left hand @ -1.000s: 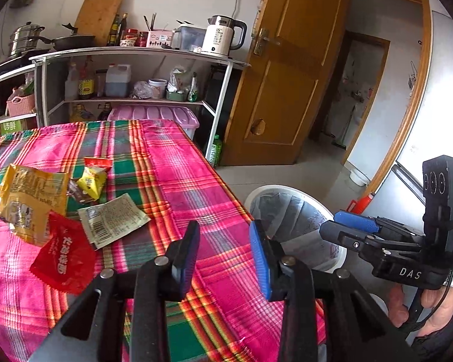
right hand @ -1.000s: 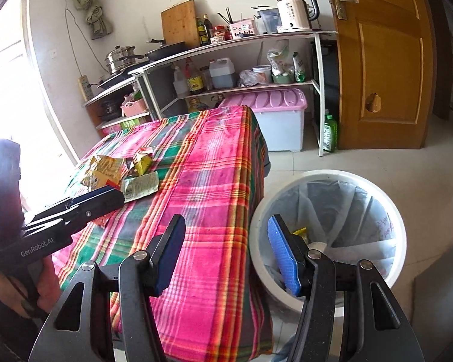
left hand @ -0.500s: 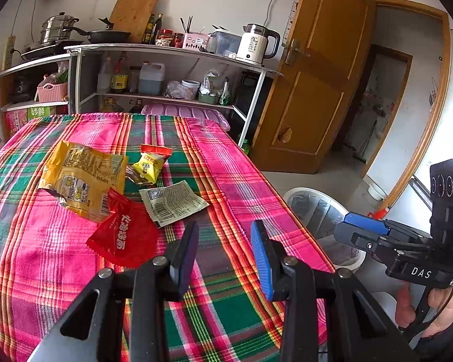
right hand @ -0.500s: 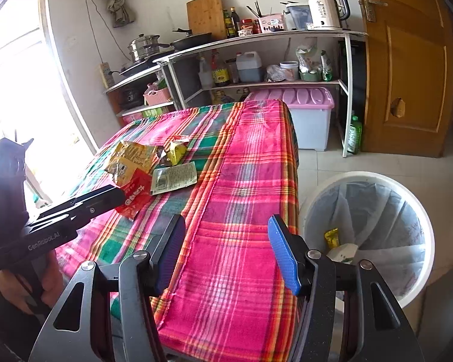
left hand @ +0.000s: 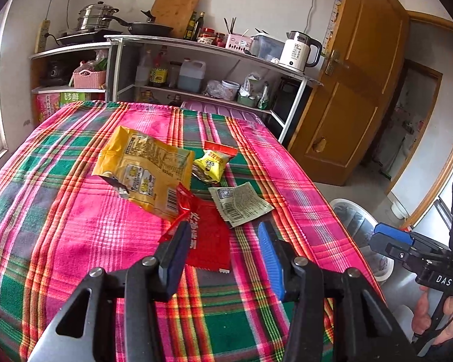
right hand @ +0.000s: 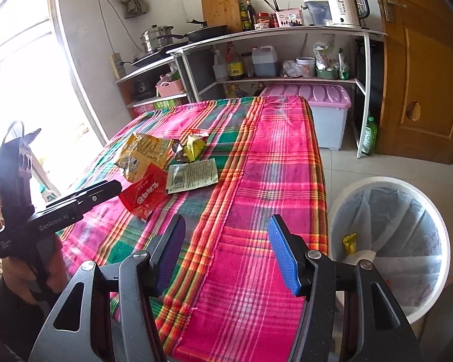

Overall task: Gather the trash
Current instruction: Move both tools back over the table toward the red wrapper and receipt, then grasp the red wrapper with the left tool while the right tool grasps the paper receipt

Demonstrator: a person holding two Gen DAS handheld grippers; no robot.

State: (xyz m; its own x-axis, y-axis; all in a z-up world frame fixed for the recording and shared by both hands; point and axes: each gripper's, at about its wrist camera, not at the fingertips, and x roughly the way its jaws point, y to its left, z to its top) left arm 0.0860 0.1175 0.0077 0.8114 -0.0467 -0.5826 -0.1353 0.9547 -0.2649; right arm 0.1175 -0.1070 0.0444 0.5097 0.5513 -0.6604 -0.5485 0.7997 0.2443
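Wrappers lie in a cluster on the plaid tablecloth (left hand: pixel 75 226): a large yellow bag (left hand: pixel 145 169), a small yellow packet (left hand: pixel 210 164), a pale green sachet (left hand: pixel 241 203) and a red wrapper (left hand: pixel 207 241). My left gripper (left hand: pixel 223 244) hovers just above the red wrapper, its jaws opening, with the wrapper showing between the fingers and the pads off it. My right gripper (right hand: pixel 226 250) stands open and empty over the table's near right edge. The white bin (right hand: pixel 389 247) with a liner sits on the floor to the right, some trash inside.
Metal shelves (left hand: pixel 196 60) with pots, bottles and a kettle (left hand: pixel 299 51) stand behind the table. A pink-lidded storage box (right hand: pixel 314 105) is under them. A wooden door (left hand: pixel 356 90) is at the right. A bright window (right hand: pixel 21 75) is on the left.
Both grippers swung left from the bin toward the wrappers. The left one now hangs over the red wrapper, and its fingers have spread wider. The right one stays open.
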